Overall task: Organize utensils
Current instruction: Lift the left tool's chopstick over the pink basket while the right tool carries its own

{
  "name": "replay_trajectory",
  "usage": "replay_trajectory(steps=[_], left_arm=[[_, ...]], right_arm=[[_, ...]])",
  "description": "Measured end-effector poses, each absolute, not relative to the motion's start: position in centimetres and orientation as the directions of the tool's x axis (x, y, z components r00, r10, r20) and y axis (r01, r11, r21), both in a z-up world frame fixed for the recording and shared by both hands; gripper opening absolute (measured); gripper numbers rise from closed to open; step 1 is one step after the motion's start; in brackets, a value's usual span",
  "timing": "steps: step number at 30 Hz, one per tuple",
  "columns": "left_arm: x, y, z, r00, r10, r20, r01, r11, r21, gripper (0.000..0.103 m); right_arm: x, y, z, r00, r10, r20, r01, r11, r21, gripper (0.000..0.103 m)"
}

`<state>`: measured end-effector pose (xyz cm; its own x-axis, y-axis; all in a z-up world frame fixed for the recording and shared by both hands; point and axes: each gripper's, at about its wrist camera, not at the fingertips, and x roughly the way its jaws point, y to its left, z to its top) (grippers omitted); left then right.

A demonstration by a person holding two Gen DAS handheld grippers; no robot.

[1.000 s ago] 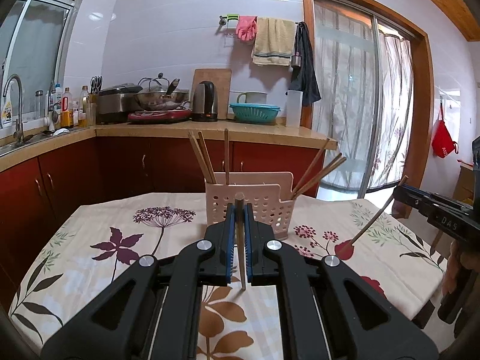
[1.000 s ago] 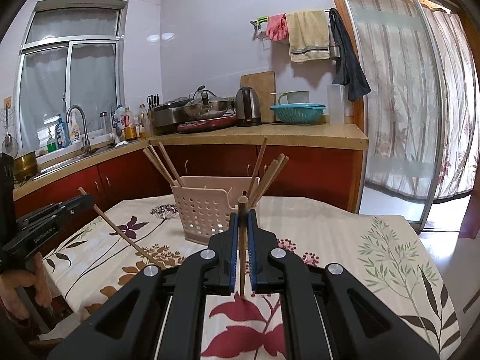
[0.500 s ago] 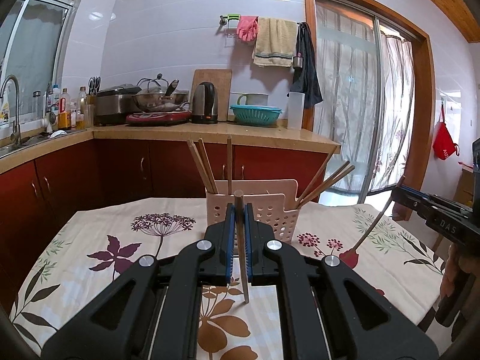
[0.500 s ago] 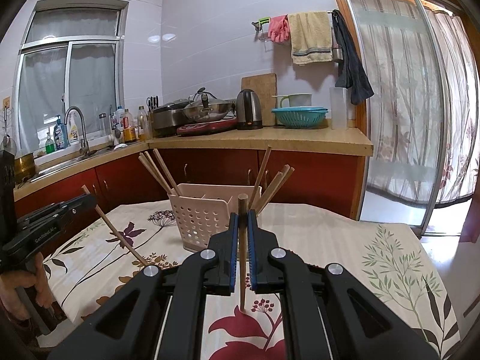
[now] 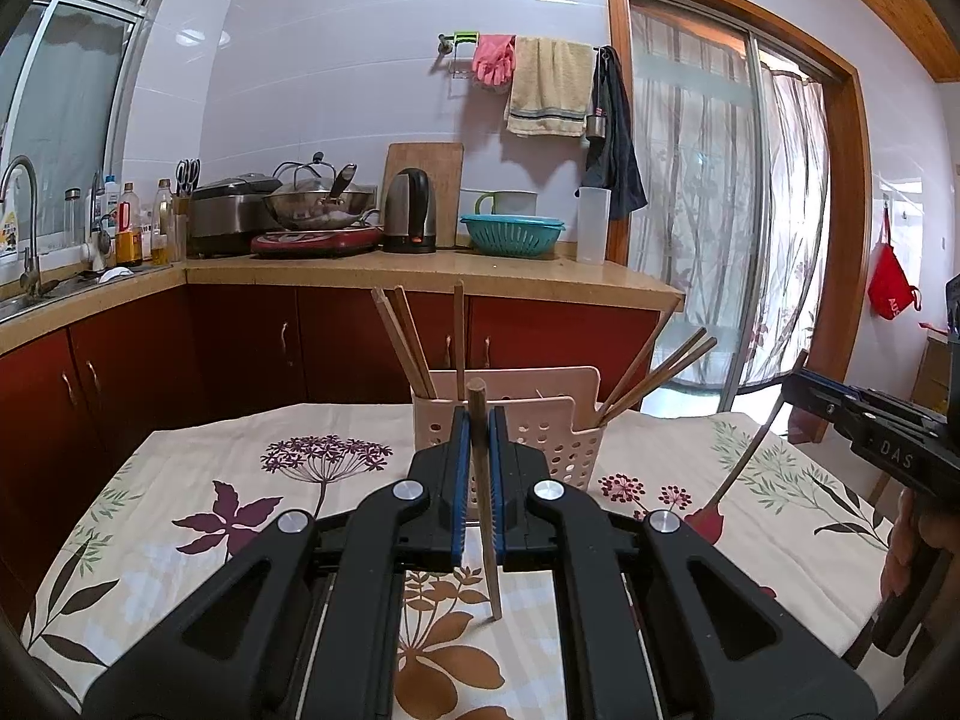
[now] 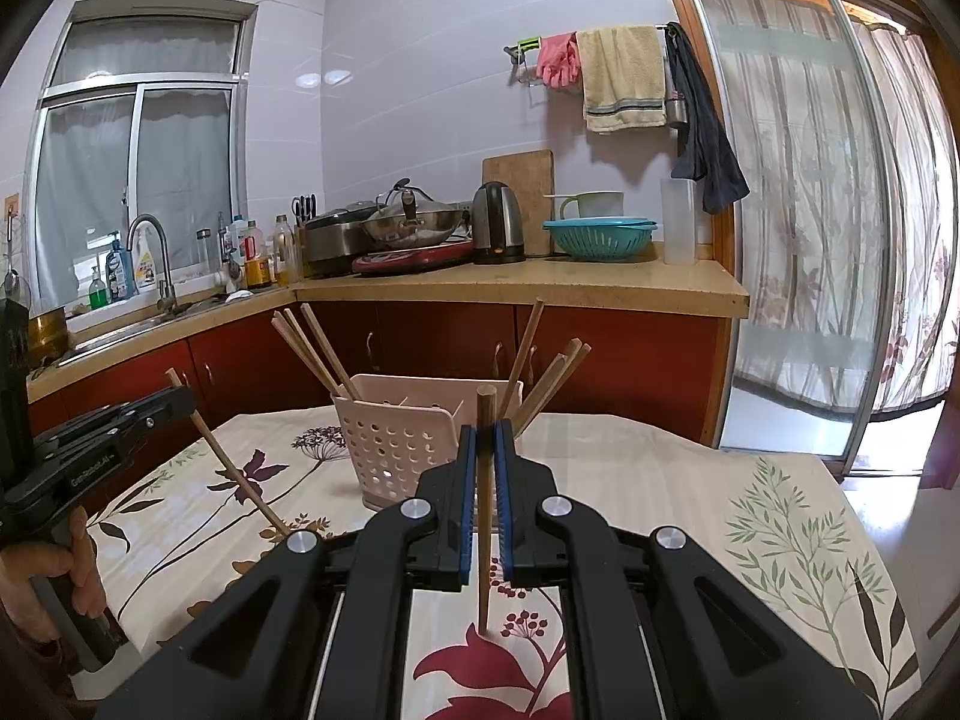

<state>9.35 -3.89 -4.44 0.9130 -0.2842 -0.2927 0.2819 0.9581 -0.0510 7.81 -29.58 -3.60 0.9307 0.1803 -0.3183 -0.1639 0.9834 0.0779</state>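
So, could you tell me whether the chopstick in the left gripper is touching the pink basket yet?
Apart. The right wrist view shows the left gripper holding its chopstick well to the side of the pink basket, with bare tablecloth between them.

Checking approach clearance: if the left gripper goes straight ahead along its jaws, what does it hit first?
Most likely the pink perforated utensil basket, directly ahead of the left gripper, which is shut on a chopstick. Depth is unclear, but nothing shows between them.
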Motion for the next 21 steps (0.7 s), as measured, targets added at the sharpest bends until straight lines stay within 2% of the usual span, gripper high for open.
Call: replay_trajectory(steps=[13, 21], left_arm=[[9.6, -4.1, -3.8, 0.911, -0.301, -0.281, 0.298, 0.953, -0.057, 0.007], [9.2, -4.1, -1.7, 0.914, -0.33, -0.236, 0.324, 0.944, -0.067, 0.007]], right_arm=[[8.1, -29.9, -3.4, 0.93, 0.189, -0.314, -0.166, 0.981, 0.099, 0.007], [8.1, -29.9, -2.8, 0.935, 0.205, -0.289, -0.183, 0.978, 0.102, 0.007]])
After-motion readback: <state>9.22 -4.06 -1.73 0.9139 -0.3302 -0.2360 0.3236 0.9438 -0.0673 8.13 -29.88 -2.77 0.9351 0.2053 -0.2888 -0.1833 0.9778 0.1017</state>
